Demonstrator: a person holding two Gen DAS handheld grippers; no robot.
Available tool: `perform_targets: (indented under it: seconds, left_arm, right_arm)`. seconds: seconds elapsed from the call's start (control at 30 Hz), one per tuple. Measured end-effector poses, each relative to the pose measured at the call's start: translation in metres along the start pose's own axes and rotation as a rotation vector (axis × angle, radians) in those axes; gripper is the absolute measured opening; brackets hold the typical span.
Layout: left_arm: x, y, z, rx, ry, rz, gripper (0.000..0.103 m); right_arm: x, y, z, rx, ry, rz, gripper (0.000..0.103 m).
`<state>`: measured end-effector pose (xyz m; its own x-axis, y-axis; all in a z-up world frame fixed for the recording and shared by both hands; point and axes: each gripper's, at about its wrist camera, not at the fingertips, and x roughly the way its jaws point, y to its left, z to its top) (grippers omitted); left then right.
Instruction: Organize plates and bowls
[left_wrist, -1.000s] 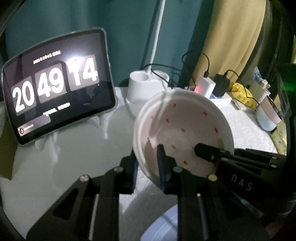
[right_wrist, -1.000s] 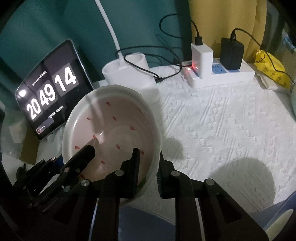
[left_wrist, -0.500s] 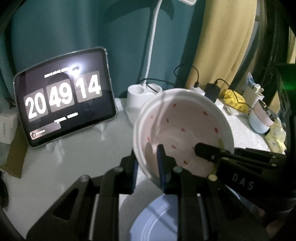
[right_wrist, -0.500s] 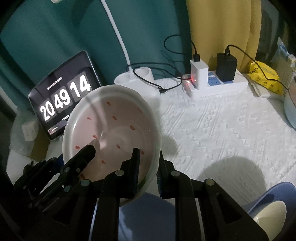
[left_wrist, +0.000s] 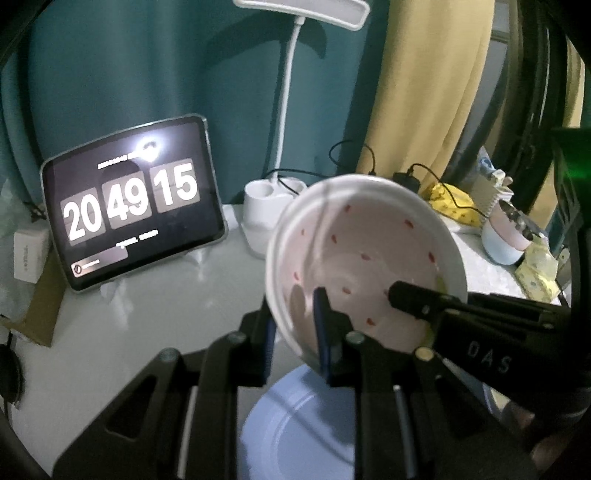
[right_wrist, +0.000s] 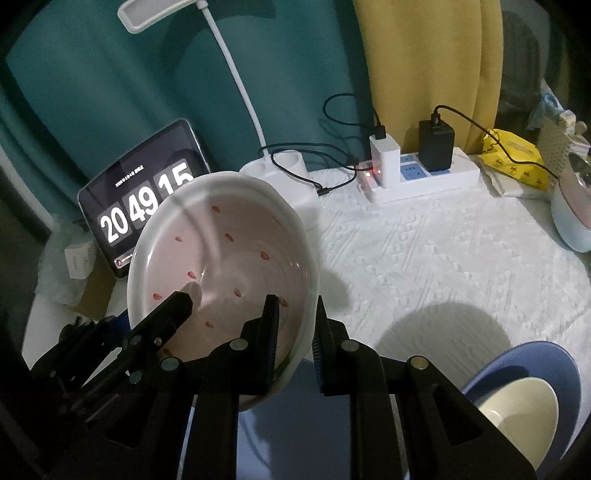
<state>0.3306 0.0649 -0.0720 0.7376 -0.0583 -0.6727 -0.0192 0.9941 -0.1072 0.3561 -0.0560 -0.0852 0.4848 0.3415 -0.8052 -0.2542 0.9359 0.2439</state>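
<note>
Your right tool (right_wrist: 293, 325) pinches the near rim of the white red-speckled bowl (right_wrist: 221, 266), one finger inside, one outside, while your left tool (right_wrist: 173, 306) grips its left rim. The bowl hangs tilted above a blue plate (right_wrist: 295, 424). A cream bowl (right_wrist: 517, 421) sits in a blue bowl (right_wrist: 532, 354) at lower right on the worktop (right_wrist: 443, 258).
</note>
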Motion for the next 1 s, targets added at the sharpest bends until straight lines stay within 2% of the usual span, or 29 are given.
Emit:
perform_targets:
  seconds: [1.0]
  left_arm:
    - [-0.030,-0.069,-0.011,0.070,-0.012,-0.011,0.020]
  right_arm:
    - [-0.057,-0.047,-0.020,0.050,-0.057,0.020,0.018]
